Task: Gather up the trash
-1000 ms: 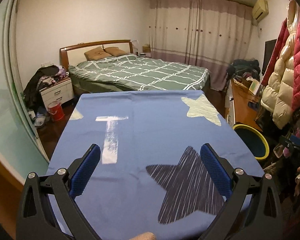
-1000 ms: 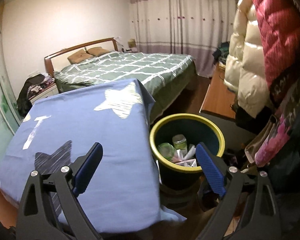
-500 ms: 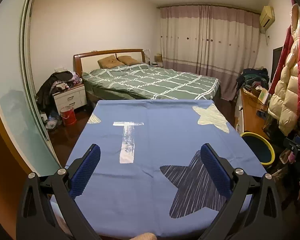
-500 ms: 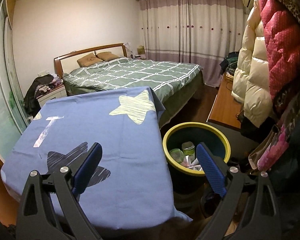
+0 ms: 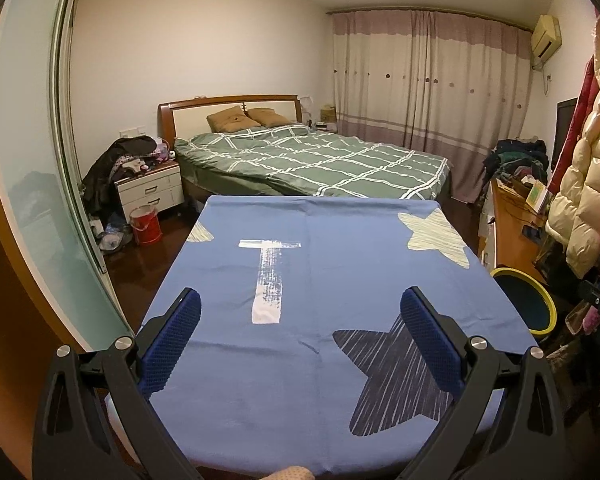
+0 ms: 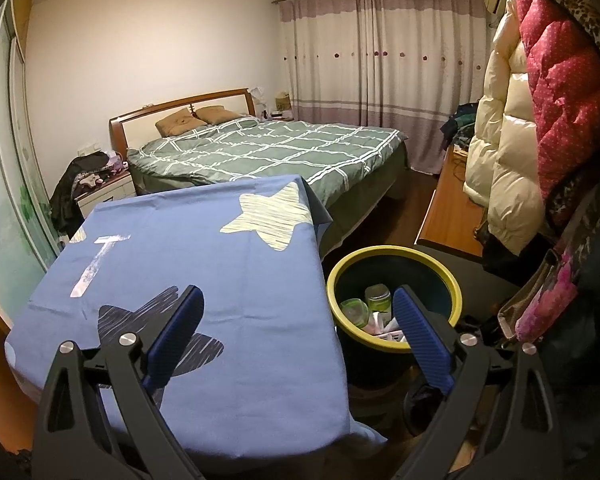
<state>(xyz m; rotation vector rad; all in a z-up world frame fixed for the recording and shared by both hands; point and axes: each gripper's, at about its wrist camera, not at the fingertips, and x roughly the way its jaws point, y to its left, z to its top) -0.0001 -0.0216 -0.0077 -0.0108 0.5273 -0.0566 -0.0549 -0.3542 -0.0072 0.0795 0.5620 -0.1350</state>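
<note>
A dark bin with a yellow rim (image 6: 392,254) stands on the floor just right of the table; its rim (image 5: 540,292) also shows in the left wrist view. Inside lie a green-lidded jar (image 6: 377,296), a clear green cup (image 6: 354,310) and white wrappers (image 6: 390,334). The table wears a blue cloth (image 5: 328,264) with star prints and nothing lies on it. My left gripper (image 5: 300,338) hangs open over the table's near edge, holding nothing. My right gripper (image 6: 298,332) is open too, above the table's right edge and the bin.
A bed with a green checked cover (image 5: 312,160) lies behind the table. A white nightstand (image 5: 150,192) with clothes and a red bucket (image 5: 145,224) stand at far left. A wooden desk (image 6: 450,208) and hanging puffy coats (image 6: 540,100) crowd the right side. A glass sliding door (image 5: 32,184) runs along the left.
Both grippers have drawn back and risen, so the table and bin look smaller and farther off. Both stay open and empty.
</note>
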